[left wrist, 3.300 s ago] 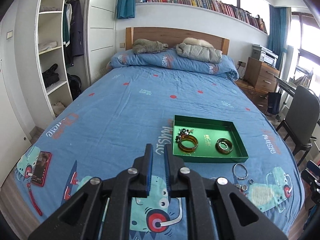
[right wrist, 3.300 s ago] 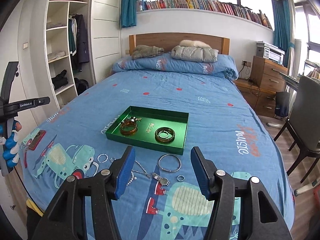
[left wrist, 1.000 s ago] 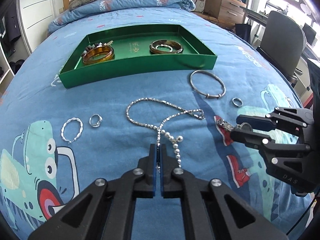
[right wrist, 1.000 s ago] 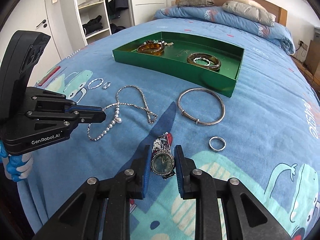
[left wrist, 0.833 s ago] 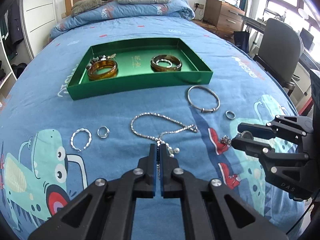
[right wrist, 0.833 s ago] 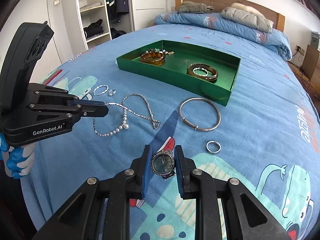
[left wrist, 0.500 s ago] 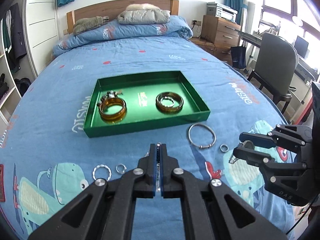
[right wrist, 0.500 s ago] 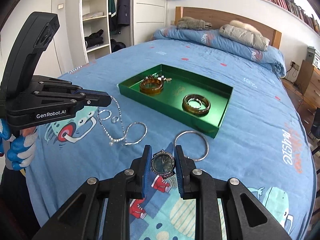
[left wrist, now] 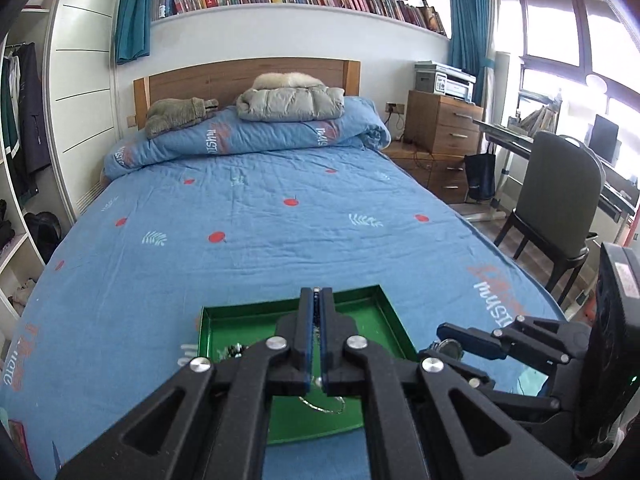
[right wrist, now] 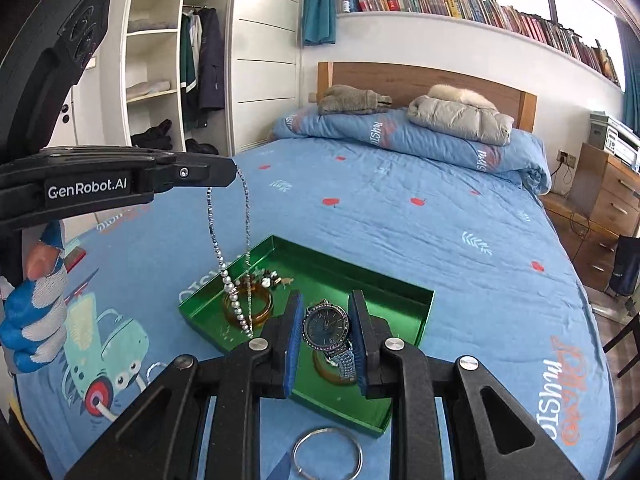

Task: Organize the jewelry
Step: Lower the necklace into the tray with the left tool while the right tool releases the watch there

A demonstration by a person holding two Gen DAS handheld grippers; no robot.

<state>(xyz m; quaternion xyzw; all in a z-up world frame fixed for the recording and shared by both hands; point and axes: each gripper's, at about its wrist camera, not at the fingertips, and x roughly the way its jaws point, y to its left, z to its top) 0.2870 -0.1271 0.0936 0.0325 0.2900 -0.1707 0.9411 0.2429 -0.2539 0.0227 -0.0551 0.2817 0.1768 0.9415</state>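
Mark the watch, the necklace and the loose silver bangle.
watch (right wrist: pixel 325 324), right wrist view, on the dial.
necklace (right wrist: pixel 211 216), right wrist view, on the hanging left strand.
silver bangle (right wrist: pixel 298 444), right wrist view, on the left side of the hoop.

A: In the left wrist view, how much of the green tray (left wrist: pixel 394 320) shows?

B: Only its far end; the left gripper (left wrist: pixel 316 304) covers the middle, and the necklace (left wrist: pixel 320 402) is mostly behind the jaws.

A: And the right wrist view?

B: The watch (right wrist: pixel 325 323) hides most of one bangle (right wrist: pixel 325 369); the small pieces (right wrist: pixel 267 276) are too tiny to name.
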